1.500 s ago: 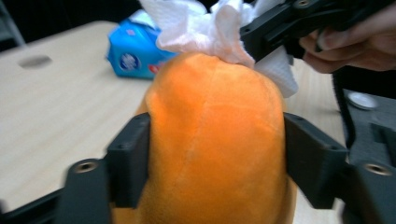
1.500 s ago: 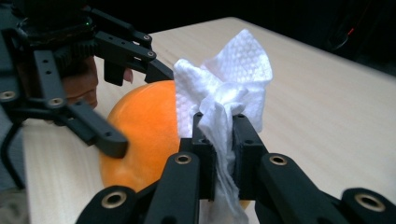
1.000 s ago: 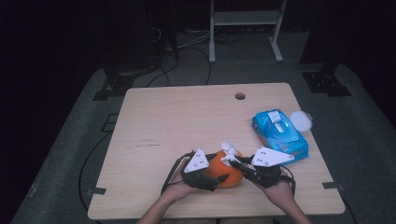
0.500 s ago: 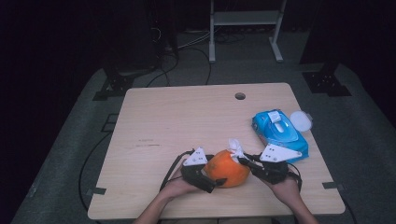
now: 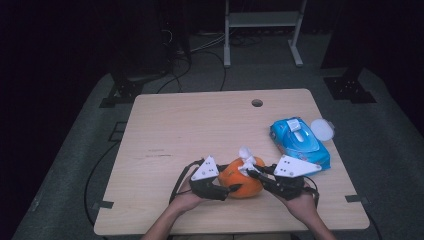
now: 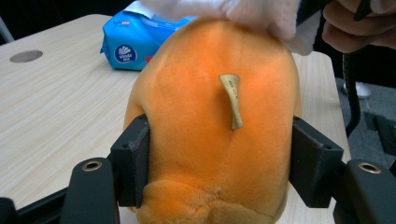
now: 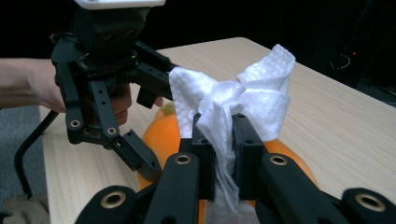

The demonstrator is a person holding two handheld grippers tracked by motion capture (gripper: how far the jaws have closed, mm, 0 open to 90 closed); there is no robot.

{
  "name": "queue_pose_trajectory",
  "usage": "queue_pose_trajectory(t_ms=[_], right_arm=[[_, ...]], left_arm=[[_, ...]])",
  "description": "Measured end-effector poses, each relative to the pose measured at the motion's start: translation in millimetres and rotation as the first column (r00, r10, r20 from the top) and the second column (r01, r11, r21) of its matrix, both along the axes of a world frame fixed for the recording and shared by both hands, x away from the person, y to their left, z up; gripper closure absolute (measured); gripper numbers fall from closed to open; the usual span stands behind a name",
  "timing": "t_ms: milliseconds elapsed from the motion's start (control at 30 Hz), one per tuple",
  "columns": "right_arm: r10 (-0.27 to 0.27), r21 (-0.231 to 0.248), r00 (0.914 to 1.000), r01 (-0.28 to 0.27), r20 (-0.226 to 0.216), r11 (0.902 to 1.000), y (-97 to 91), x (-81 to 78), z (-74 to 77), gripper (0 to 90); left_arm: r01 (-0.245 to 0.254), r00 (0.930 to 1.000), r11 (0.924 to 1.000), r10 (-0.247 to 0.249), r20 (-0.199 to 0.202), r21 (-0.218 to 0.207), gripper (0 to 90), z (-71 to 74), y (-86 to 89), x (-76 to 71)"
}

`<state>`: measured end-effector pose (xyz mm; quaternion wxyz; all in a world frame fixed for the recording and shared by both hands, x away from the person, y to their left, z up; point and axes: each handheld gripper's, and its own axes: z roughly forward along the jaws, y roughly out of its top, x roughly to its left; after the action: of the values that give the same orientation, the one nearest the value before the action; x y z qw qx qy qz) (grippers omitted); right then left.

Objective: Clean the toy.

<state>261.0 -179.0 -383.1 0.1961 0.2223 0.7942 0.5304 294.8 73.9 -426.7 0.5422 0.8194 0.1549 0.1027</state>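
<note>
Both pairs of my jaws are gripping something. On my left gripper (image 6: 219, 163), the jaws have just been closing and are now pressing against the two sides of an orange plush toy (image 6: 215, 135), which is sitting on the wooden table (image 5: 200, 125) near its front edge; a small beige tab (image 6: 232, 100) is hanging down its fuzzy surface. On my right gripper (image 7: 223, 154), the jaws are staying clamped tight on a crumpled white wipe (image 7: 233, 100), holding it against the top of the toy. My two hands are meeting around the toy from either side. Farther right and back, a blue pack of wipes (image 5: 299, 142) is lying flat, with a round white lid (image 5: 322, 129) just beside it.
</note>
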Motion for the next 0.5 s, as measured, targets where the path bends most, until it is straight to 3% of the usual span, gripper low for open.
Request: queue_pose_trajectory(t_ms=[133, 200, 267, 333, 433, 500], right_arm=[[-0.035, 0.014, 0.9993, 0.035, -0.017, 0.9993, -10.8, 6.9, -3.7, 81.2], [-0.046, 0.025, 0.9979, 0.047, -0.045, 0.9986, -15.4, 10.8, -7.5, 81.2], [-0.057, 0.0, 0.9973, 0.057, -0.048, 0.9984, -13.8, 12.1, -10.6, 81.3], [-0.043, 0.006, 0.9976, 0.043, -0.054, 0.9991, -8.8, 9.5, -9.9, 81.3], [0.01, 0.0, 0.9996, -0.01, -0.026, 0.9999, 6.8, 0.1, -4.0, 81.1], [0.01, -0.013, 0.9999, -0.01, -0.005, 0.9999, 9.8, -1.1, -2.6, 81.2]], left_arm=[[-0.001, 0.9999, 0.9986, 0.0, -0.014, -0.052, 33.4, 8.1, 7.2, 0.3], [-0.005, 1.0, 0.9993, 0.004, -0.005, -0.037, 33.4, 8.7, 6.1, -0.6], [-0.014, 0.9999, 0.9999, 0.014, -0.009, 0.0, 33.4, 6.0, 2.8, 0.3], [-0.014, 0.9998, 0.9998, 0.014, -0.012, 0.011, 33.4, 3.0, -0.7, 0.1], [0.0, 1.0, 1.0, 0.0, -0.009, 0.004, 33.4, 4.2, -1.7, -1.4], [-0.004, 1.0, 1.0, 0.004, -0.006, -0.006, 33.4, 6.9, 2.1, -1.7]])
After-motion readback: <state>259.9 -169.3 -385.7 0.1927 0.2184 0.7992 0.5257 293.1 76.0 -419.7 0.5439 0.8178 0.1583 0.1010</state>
